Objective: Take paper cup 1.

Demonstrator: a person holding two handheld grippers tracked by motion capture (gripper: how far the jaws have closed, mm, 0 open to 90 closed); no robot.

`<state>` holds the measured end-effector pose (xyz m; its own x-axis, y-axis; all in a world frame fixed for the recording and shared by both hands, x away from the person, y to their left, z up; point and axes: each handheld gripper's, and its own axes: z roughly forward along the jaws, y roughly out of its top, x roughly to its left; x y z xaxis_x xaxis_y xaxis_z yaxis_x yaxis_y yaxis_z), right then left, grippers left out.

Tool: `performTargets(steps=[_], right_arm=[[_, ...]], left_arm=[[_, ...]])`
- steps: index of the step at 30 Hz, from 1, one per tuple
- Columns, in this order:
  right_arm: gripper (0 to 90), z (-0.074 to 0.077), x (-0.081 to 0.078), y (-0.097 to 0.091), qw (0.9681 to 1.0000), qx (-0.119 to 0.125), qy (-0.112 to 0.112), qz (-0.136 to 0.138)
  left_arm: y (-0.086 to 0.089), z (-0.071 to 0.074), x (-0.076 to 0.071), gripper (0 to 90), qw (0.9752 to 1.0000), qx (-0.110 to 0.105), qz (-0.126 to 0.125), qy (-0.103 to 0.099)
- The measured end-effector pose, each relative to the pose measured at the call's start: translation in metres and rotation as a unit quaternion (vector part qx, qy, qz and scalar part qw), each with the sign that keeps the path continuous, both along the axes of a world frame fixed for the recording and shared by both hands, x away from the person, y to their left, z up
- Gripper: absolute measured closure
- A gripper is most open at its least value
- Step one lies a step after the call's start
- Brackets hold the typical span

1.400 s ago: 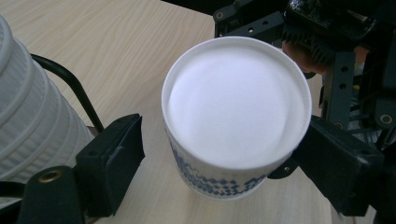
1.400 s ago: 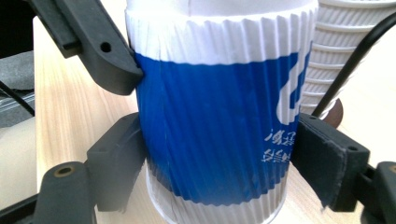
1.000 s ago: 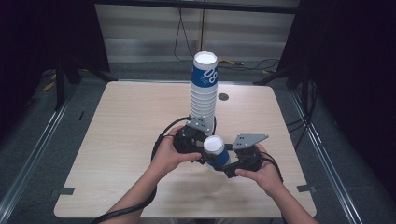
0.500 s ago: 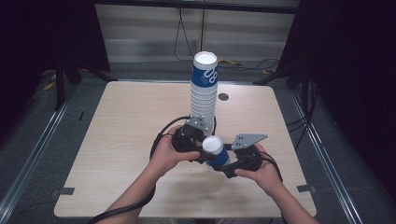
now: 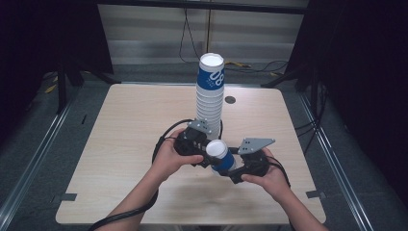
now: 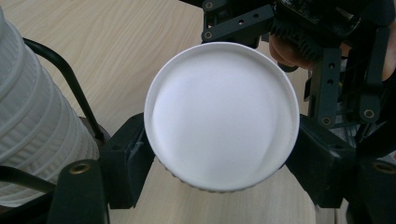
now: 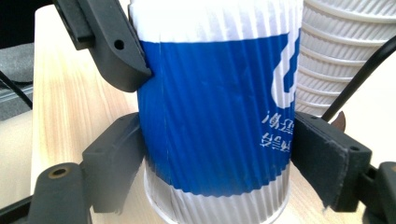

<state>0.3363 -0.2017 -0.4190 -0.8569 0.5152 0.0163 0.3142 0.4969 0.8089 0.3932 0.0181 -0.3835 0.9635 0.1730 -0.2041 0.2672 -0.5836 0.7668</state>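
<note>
A blue-and-white ribbed paper cup (image 5: 219, 154) hangs tilted above the table, its white bottom (image 6: 222, 112) facing up. My left gripper (image 5: 206, 155) is shut on its bottom end, one pad against each side. Its jaws have just been closing onto the cup. From the other side my right gripper (image 7: 215, 163) is shut on the blue wall (image 7: 210, 116) nearer the rim. Its jaws have just been opening, but both pads still lie against the cup. One left jaw rests on the cup above them. A tall stack of the same cups (image 5: 210, 96) stands right behind.
The light wooden table (image 5: 120, 144) has bare room to the left, right and front of the hands. A small round hole (image 5: 230, 100) lies behind the stack. Black cables (image 5: 161, 142) loop from the grippers. Dark floor and stands surround the table.
</note>
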Motion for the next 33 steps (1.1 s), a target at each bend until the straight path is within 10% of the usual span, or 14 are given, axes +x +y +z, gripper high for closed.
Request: performTargets(steps=[20,33], right_arm=[[13.3,-0.018,0.003,-0.004,0.9983,0.058,-0.006,-0.009],[12.7,-0.023,0.003,-0.007,0.9985,0.053,0.005,-0.013]], left_arm=[[0.007,-0.002,0.007,28.3,0.9996,-0.017,0.015,0.015],[0.009,0.005,0.010,28.3,0.9999,-0.006,0.010,0.007]])
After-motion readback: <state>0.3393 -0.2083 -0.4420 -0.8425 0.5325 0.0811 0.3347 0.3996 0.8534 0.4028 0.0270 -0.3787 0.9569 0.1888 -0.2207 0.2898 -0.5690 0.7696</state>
